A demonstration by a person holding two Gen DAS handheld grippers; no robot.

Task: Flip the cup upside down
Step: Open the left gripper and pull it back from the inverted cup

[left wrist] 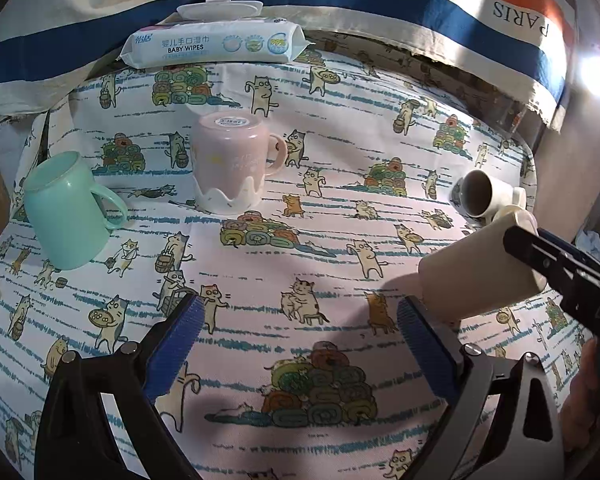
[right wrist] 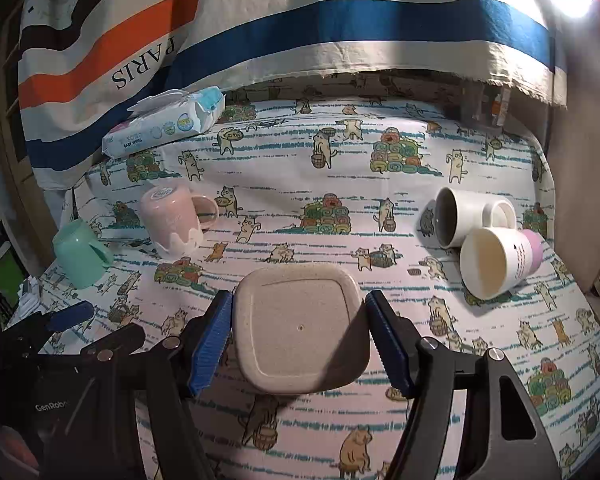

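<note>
Gripping a beige square-bottomed cup [right wrist: 302, 326] by its sides, the right gripper [right wrist: 300, 336] has its blue pads [right wrist: 214, 340] pressed against both flanks, with the flat base turned toward the wrist camera. From the left wrist view the same cup [left wrist: 476, 268] lies roughly sideways in the air above the cat-print tablecloth [left wrist: 300, 240], base toward the right gripper [left wrist: 556, 264], so I judge the turn about half made: lifted and tipped, not yet mouth-down or set on the cloth. The left gripper [left wrist: 300, 344] hangs spread wide with nothing between its pads.

Elsewhere, a pink cup [left wrist: 230, 164] already stands inverted and a mint-green mug [left wrist: 70, 212] stands mouth-up. Two mugs lie on their sides at the far right, a white mug [right wrist: 466, 218] and a white-and-pink mug [right wrist: 500, 260], touching each other. A pack of baby wipes [left wrist: 214, 46] rests at the back edge.

What is left, as I read it, is finishing the rotation and lowering the rim flat onto the cloth.
</note>
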